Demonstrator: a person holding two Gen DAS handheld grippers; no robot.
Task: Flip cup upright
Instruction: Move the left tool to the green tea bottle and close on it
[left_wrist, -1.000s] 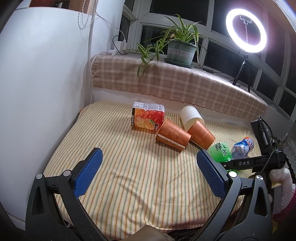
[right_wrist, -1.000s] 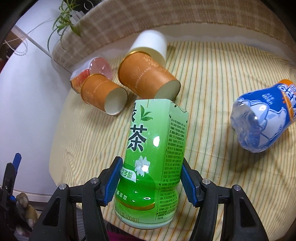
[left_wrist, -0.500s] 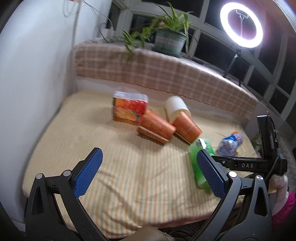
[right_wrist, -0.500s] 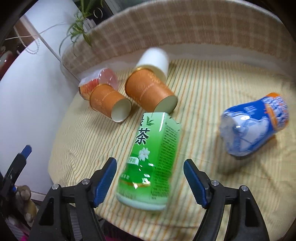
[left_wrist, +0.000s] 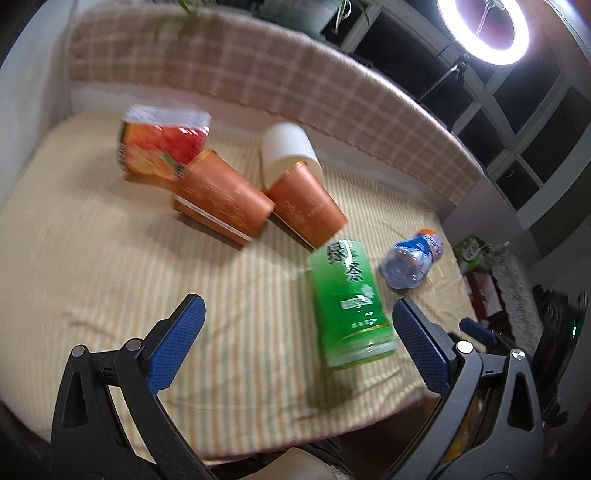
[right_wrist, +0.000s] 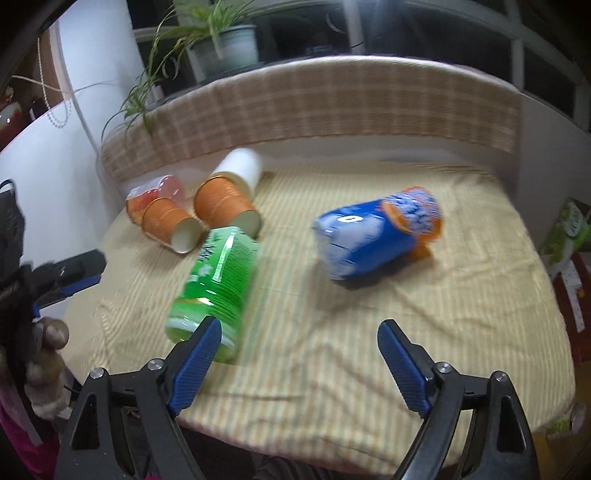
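Note:
Two orange paper cups lie on their sides on the striped cloth: one at the left (left_wrist: 221, 201) (right_wrist: 171, 227) and one beside it (left_wrist: 304, 208) (right_wrist: 225, 205). A white cup (left_wrist: 288, 153) (right_wrist: 240, 170) lies behind them. My left gripper (left_wrist: 295, 339) is open and empty, hovering near the front edge. My right gripper (right_wrist: 299, 363) is open and empty, back from the objects. A green tea bottle (left_wrist: 347, 302) (right_wrist: 216, 282) lies on its side just ahead of the right gripper's left finger (right_wrist: 195, 363).
A blue and orange bottle (left_wrist: 412, 258) (right_wrist: 376, 230) lies at the right. A red juice carton (left_wrist: 162, 144) (right_wrist: 155, 192) stands at the back left. A checked cushion (right_wrist: 314, 107) lines the back. A ring light (left_wrist: 484, 27) stands behind.
My right gripper opened and let go of the green bottle, which now lies on the cloth. The right gripper pulled back. The left gripper moved forward toward the cups.

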